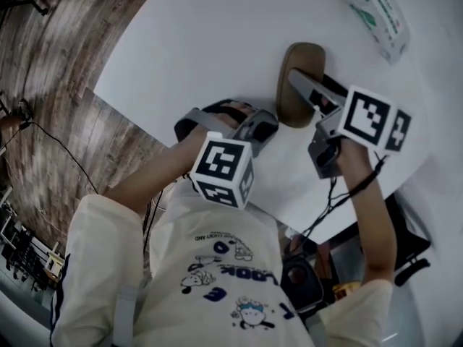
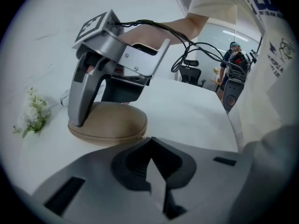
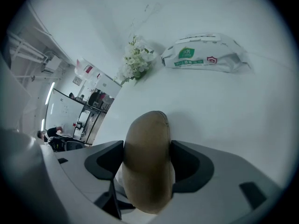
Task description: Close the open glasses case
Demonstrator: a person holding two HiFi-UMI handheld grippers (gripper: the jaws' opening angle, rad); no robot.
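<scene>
Green-labelled packet (image 3: 203,54), print illegible, lies beyond glasses case (image 3: 147,157).

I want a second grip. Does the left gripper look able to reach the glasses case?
Probably yes: only bare table separates the left gripper from the glasses case, whose near end the right gripper leaves free.

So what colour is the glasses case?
Tan. The oval glasses case shows best in the right gripper view.
</scene>
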